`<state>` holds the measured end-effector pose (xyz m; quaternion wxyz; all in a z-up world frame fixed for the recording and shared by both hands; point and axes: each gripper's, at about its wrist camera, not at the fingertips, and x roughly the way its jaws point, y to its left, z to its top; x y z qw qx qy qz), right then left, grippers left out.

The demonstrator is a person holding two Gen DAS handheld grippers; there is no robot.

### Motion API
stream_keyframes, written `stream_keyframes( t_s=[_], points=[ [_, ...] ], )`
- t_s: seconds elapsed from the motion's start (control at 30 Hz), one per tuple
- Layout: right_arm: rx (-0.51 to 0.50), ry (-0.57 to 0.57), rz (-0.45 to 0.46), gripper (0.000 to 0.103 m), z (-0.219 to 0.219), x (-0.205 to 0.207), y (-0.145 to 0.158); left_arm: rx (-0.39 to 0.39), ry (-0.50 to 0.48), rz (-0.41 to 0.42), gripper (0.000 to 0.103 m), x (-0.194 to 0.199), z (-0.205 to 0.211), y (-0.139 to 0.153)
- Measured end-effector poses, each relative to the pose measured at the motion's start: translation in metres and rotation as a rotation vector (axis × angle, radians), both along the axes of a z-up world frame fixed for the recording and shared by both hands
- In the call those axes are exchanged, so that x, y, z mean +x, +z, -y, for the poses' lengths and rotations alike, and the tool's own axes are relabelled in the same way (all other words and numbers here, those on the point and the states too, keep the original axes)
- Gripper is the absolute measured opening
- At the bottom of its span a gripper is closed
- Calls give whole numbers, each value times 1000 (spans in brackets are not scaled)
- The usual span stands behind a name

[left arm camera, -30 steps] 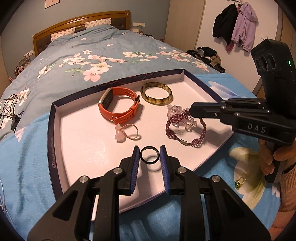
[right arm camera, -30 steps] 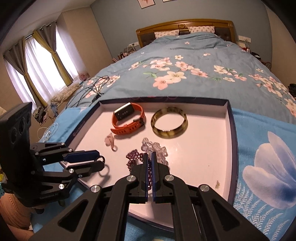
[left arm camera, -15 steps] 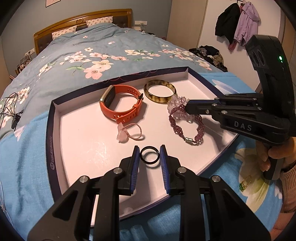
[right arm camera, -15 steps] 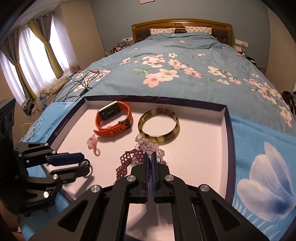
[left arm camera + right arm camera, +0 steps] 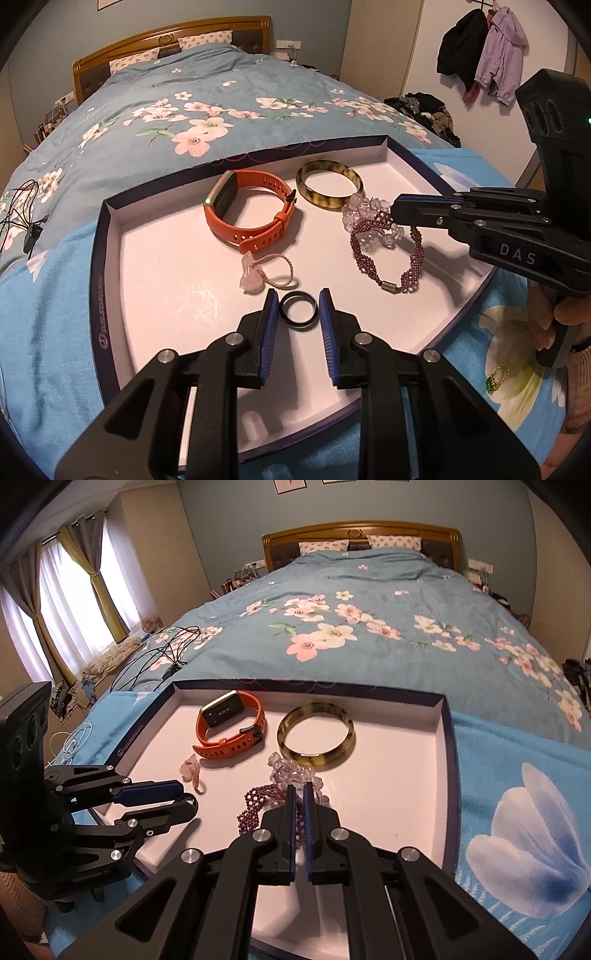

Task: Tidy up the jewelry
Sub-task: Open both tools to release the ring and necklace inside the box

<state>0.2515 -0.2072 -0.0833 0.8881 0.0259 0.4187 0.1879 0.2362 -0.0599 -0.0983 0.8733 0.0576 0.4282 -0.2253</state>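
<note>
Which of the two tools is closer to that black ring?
Left. The left tool has the black ring between its pads; the right tool is across the tray at the purple bead bracelet.

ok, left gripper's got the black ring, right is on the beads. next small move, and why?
Probably lower the left gripper and let the black ring go on bare tray. The ring sits pinched between its pads above open floor. The right gripper is shut on the purple bracelet, so it should wait.

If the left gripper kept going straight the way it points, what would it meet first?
Probably the pink stone charm on its cord loop, just beyond the black ring held in the left gripper; depth is uncertain, so it may touch the tray floor first.
</note>
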Motion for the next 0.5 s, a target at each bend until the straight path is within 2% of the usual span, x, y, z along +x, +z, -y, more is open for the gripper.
stream_keyframes(
  t_s=[0.03, 0.1, 0.13, 0.27, 0.37, 0.4, 0.5],
  points=[
    [-2, -5, -1, 5, 0, 0, 0, 0, 1, 2, 25, 0, 0, 0],
    [-2, -22, 8, 10, 2, -1, 1, 1, 5, 6, 35, -1, 0, 1],
    [1, -25, 9, 13, 3, -2, 2, -2, 9, 10, 37, -2, 0, 2],
    [19, -32, 25, 13, 8, -7, 9, -27, 18, 39, 46, -7, -4, 13],
    [28, -33, 38, 16, 10, -12, 15, -37, 22, 77, 46, -16, -8, 26],
    [34, -30, 45, 20, 11, -16, 17, -38, 24, 94, 47, -20, -10, 30],
    [50, -21, 67, 23, 14, -28, 25, -52, 33, 132, 57, -34, -16, 43]
  ],
)
